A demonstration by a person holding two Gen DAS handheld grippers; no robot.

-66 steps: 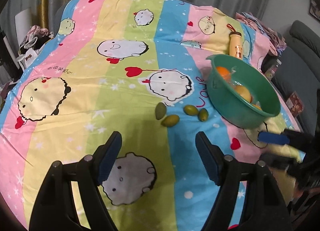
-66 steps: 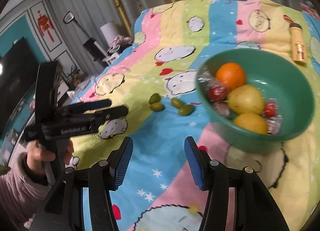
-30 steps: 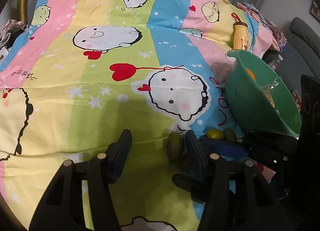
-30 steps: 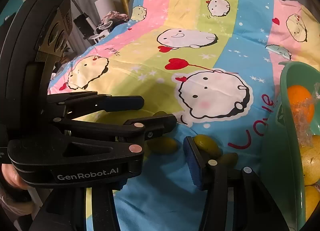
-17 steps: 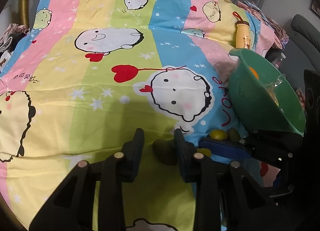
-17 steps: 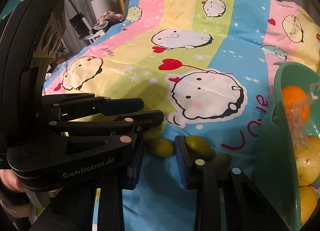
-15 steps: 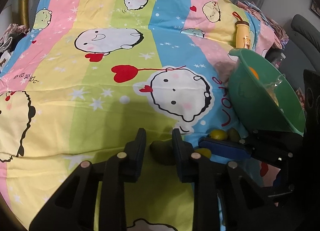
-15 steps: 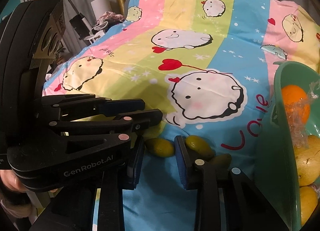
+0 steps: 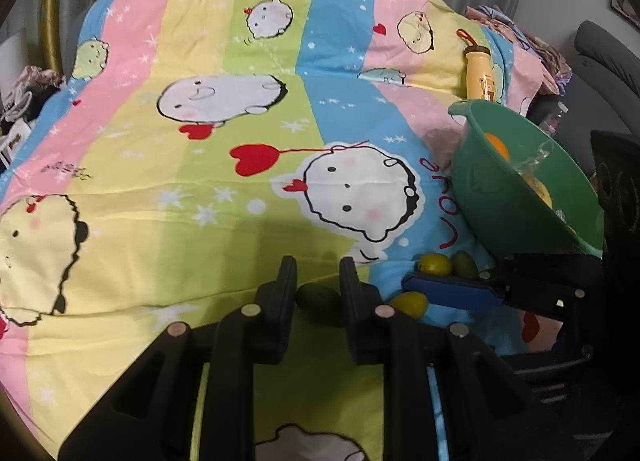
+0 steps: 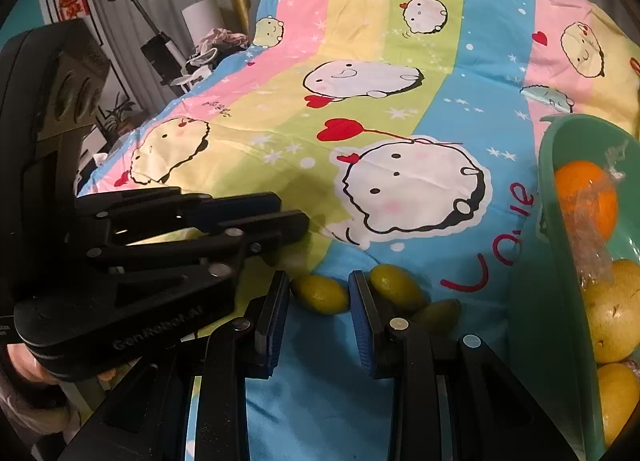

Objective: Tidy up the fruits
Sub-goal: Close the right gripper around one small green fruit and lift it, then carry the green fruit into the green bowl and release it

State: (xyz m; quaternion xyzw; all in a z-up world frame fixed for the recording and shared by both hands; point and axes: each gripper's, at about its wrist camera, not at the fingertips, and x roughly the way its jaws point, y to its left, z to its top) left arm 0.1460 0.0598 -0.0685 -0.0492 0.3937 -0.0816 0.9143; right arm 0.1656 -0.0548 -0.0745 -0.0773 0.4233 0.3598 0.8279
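Several small green fruits lie on the striped cartoon cloth beside a green bowl (image 9: 480, 197). My left gripper (image 9: 318, 281) is just finishing its closing, with both pads pressed on a dark green fruit (image 9: 320, 299). In the right wrist view my right gripper (image 10: 318, 293) is shut on a yellow-green fruit (image 10: 320, 295), which the left wrist view shows under its blue-padded fingers (image 9: 452, 293). Two more green fruits (image 10: 396, 287) (image 10: 436, 313) rest just right of it. The bowl (image 10: 560, 221) holds an orange (image 10: 584, 197), yellow fruits (image 10: 612, 313) and plastic wrap.
A yellow bottle (image 9: 480, 73) lies on the cloth behind the bowl. A grey sofa (image 9: 608, 49) stands at the far right, household clutter (image 10: 192, 49) past the cloth's left edge. A person's hand (image 10: 24, 361) holds the left gripper, close beside the right one.
Both grippers came down to the fruits and their jaws closed, each on one fruit. In the last half second the left jaws narrowed a little more; the right ones held still.
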